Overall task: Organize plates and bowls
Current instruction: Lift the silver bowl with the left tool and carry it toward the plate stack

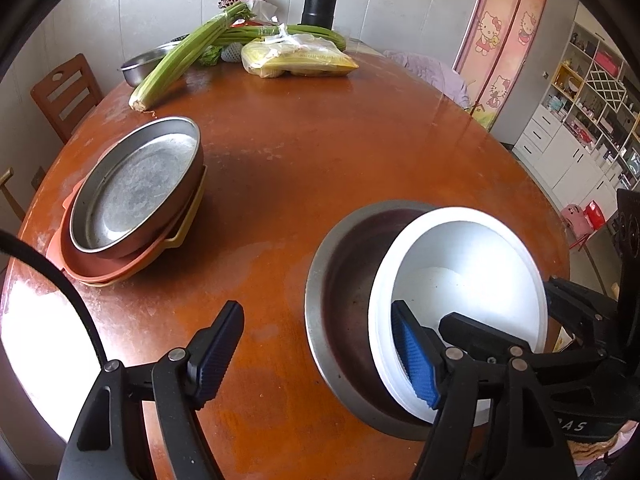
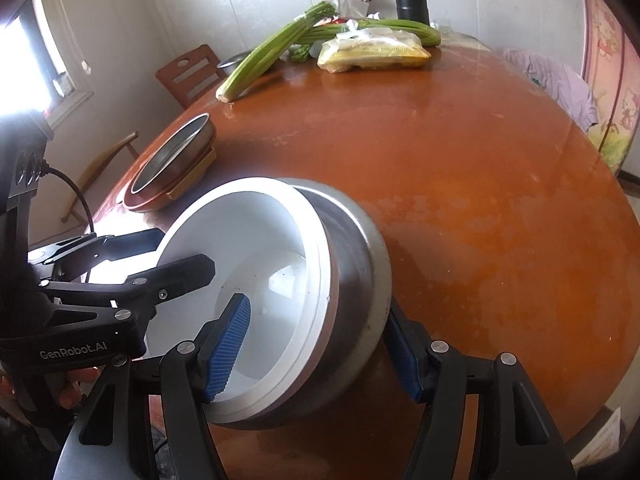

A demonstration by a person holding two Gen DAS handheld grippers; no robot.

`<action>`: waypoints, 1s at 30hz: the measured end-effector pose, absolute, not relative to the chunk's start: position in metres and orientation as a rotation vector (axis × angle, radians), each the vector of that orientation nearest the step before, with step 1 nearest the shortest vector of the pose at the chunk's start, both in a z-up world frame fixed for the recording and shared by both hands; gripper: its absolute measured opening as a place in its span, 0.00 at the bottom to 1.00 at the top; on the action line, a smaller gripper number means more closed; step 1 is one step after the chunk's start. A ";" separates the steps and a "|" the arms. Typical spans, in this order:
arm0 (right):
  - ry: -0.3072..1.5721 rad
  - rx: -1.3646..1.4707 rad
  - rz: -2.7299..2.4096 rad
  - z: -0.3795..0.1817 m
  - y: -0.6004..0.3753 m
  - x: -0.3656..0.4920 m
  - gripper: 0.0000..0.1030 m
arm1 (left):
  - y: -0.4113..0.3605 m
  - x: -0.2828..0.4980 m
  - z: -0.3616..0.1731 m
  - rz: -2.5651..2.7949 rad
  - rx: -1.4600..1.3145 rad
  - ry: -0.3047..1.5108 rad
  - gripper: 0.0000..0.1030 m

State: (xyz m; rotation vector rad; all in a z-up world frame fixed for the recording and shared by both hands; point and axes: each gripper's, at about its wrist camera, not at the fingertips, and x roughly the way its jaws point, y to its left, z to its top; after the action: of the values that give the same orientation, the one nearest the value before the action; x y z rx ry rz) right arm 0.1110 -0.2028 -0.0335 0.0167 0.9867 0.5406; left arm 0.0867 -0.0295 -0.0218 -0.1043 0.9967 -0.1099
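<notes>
A white bowl (image 1: 472, 256) (image 2: 240, 240) leans tilted inside a larger steel bowl (image 1: 344, 264) (image 2: 352, 264) on the brown table (image 1: 320, 140). My left gripper (image 1: 316, 306) (image 2: 182, 250) is open. Its right finger is inside the white bowl, and its left finger hangs over bare table, well clear of the steel rim. My right gripper (image 2: 318, 308) (image 1: 496, 300) straddles both bowls' near walls: one pad inside the white bowl with a small gap, the other against the steel bowl's outside. At the far left a steel pan (image 1: 136, 188) (image 2: 172, 160) sits on an orange plate (image 1: 120, 268) and a yellow tray (image 1: 192, 216).
At the table's far end lie celery stalks (image 1: 176, 56), a plastic bag of yellow food (image 1: 296, 58), a black flask (image 1: 320, 0) and a steel basin (image 1: 140, 66). A wooden chair (image 1: 64, 92) stands far left, and a lilac cloth (image 1: 432, 68) hangs at the far right edge.
</notes>
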 end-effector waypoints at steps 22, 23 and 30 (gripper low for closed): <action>0.978 0.048 0.583 -0.033 -0.197 0.111 0.55 | -0.039 0.087 -0.031 -0.193 -0.132 1.027 0.48; 0.979 0.049 0.585 -0.032 -0.197 0.111 0.55 | -0.039 0.087 -0.030 -0.191 -0.132 1.026 0.48; 0.985 0.063 0.602 -0.030 -0.192 0.115 0.55 | -0.032 0.085 -0.022 -0.183 -0.137 1.004 0.49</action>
State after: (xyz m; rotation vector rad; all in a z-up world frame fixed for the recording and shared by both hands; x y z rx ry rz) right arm 0.1150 -0.1921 -0.0299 0.0629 0.9848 0.6022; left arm 0.0850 -0.0319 -0.0217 -0.1368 1.0045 -0.1829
